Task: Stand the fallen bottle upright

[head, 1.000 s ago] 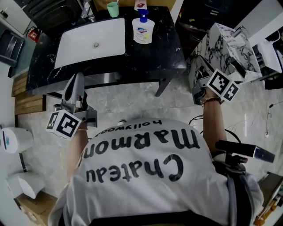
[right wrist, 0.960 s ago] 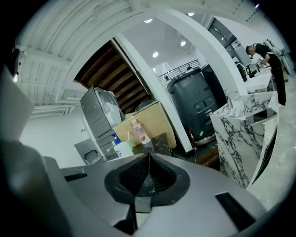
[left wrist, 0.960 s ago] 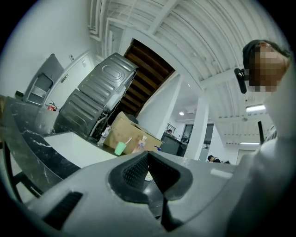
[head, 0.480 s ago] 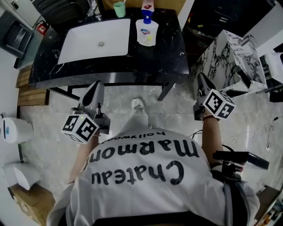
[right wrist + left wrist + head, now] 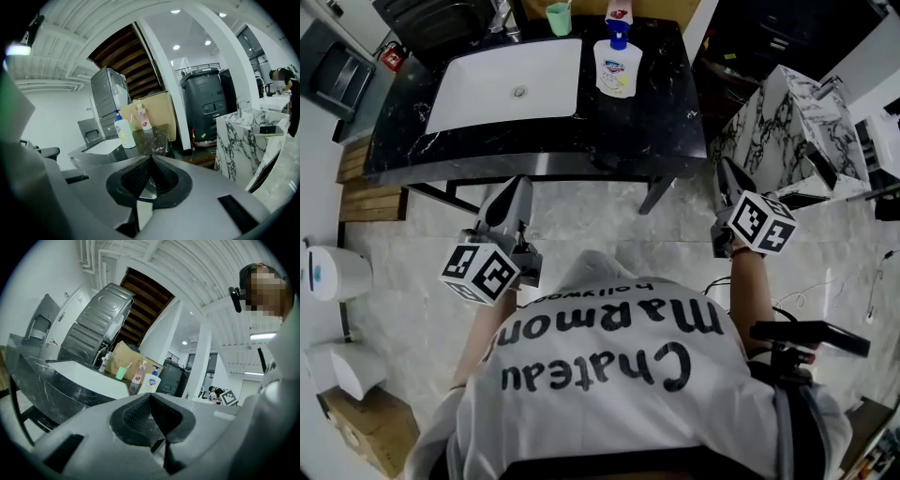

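Note:
A white pump bottle (image 5: 616, 67) stands upright on the black marble counter (image 5: 666, 122), right of the sink. It also shows in the left gripper view (image 5: 151, 380) and the right gripper view (image 5: 123, 131). Behind it stand a slim pink bottle (image 5: 619, 11) and a green cup (image 5: 558, 17). No bottle in view lies on its side. My left gripper (image 5: 517, 183) hangs shut and empty in front of the counter's near edge. My right gripper (image 5: 725, 167) is shut and empty, off the counter's right corner.
A white sink (image 5: 506, 84) fills the counter's left half. A white marble-patterned block (image 5: 778, 122) stands on the floor to the right, close to my right gripper. White fixtures (image 5: 328, 277) sit at the far left. The person's white T-shirt fills the lower view.
Both grippers have sunk and drawn nearer the body. The left one also shifted right along the counter's front. Over the last half second they have hardly moved.

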{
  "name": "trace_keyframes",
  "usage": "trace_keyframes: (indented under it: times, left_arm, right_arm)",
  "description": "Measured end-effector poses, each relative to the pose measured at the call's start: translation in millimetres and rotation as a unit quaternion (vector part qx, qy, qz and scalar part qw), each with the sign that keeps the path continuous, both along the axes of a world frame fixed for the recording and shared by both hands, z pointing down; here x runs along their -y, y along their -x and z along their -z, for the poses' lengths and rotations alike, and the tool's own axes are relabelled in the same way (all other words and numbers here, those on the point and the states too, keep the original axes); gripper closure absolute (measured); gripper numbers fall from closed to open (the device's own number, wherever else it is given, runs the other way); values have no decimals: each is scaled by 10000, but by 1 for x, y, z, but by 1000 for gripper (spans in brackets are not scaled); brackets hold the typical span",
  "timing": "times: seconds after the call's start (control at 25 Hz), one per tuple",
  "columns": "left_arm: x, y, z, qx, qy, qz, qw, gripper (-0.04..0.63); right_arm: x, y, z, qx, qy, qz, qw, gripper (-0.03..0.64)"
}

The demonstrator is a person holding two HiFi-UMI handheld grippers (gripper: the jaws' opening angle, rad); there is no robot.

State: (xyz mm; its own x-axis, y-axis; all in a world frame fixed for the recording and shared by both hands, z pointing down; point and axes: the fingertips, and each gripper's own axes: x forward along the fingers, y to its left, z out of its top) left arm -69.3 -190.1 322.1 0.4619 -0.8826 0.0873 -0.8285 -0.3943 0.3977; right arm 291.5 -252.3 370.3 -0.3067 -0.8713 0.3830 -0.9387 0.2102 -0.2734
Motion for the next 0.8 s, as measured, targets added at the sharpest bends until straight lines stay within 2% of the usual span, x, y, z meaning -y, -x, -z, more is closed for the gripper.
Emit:
trace_keyframes:
  times: [0.12, 0.36, 0.8]
  left_arm:
    - [-3, 1, -1, 3, 16, 60, 10000, 580]
    - [-11, 8, 3, 7, -15, 169, 9999, 580]
    - [-7, 7, 9, -32, -108, 136, 9998, 580]
  right_arm:
    - [-3, 4, -5, -144, 35, 114, 9998, 604]
    - [-1, 15, -3, -107, -14, 281, 9995, 604]
    - [2, 15, -4, -44, -7, 232, 9997, 604]
